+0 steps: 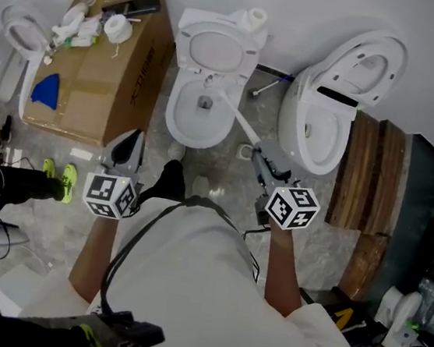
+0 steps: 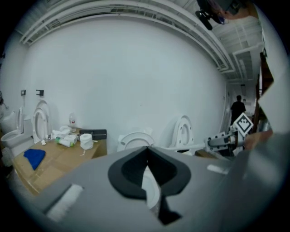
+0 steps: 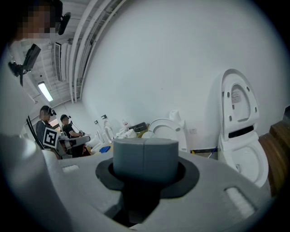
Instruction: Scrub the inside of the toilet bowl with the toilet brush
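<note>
Head view, looking steeply down over the person's shoulders.

- Right gripper (image 1: pixel 257 152): jaws closed on the near end of the toilet brush (image 1: pixel 235 118). The white handle runs up and left from the jaws, over the rim of the middle toilet (image 1: pixel 178 117). The far end is down inside the bowl, near the drain. Seat and lid are up against the wall.
- Right gripper view: the two grey pads are pressed together with only a seam between them. The handle itself cannot be made out in this view. The middle toilet sits beyond the jaws, and the second toilet (image 3: pixel 240 154) is at right with its lid raised.
- Left gripper (image 1: pixel 132 141): held low on the left, well apart from the bowl, over the marble-pattern floor (image 1: pixel 153 149). In the left gripper view the jaws meet at the tips and hold nothing. A narrow slit lower down shows something white behind. The same view shows the right gripper out to the right, with the handle reaching left toward the bowl.
- Left of the middle toilet: cardboard box (image 1: pixel 128 64), carrying a toilet paper roll (image 1: pixel 118 29) and a blue cloth (image 1: pixel 47 89).
- Right of the second toilet: stacked wooden boards (image 1: pixel 362 175).
</note>
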The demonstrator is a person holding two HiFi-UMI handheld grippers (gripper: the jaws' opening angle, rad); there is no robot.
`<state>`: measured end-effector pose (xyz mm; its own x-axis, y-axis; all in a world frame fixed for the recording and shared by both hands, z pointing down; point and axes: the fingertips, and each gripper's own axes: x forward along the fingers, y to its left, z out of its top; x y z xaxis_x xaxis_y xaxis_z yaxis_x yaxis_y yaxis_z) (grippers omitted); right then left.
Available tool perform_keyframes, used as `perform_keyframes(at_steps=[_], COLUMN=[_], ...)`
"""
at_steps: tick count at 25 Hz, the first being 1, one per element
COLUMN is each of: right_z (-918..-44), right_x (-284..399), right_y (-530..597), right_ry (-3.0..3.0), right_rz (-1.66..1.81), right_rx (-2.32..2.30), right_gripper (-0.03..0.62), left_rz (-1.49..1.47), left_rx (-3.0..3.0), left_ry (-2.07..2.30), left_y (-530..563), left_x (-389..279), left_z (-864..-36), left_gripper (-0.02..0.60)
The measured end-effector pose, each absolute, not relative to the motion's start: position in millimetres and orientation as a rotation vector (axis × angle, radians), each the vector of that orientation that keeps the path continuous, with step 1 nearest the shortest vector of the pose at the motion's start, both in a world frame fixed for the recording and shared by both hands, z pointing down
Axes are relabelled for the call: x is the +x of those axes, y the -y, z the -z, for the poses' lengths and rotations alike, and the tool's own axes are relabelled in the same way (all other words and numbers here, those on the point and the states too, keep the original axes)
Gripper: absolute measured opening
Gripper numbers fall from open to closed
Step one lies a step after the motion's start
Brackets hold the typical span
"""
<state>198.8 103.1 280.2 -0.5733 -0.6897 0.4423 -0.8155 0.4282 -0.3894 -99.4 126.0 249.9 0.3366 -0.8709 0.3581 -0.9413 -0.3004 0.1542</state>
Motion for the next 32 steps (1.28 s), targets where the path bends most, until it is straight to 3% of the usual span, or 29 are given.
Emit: perform_keyframes(at_steps=[9,32], right_z=[-322,-543], right_x=[182,119], right_y=[-69,-23], right_ry=[2.346,1.990], right_rz=[-0.893,-1.179], right_rx=[1.331,1.186], right_gripper=[0.150,0.150], left_rz=[-0.330,-0.482], left_rx=[2.316,2.203], left_ry=[1.426,1.238], left_y=[-84,20], left_x=[-104,-139], left_z=[-284,-422], left_gripper=[-0.012,-0.011])
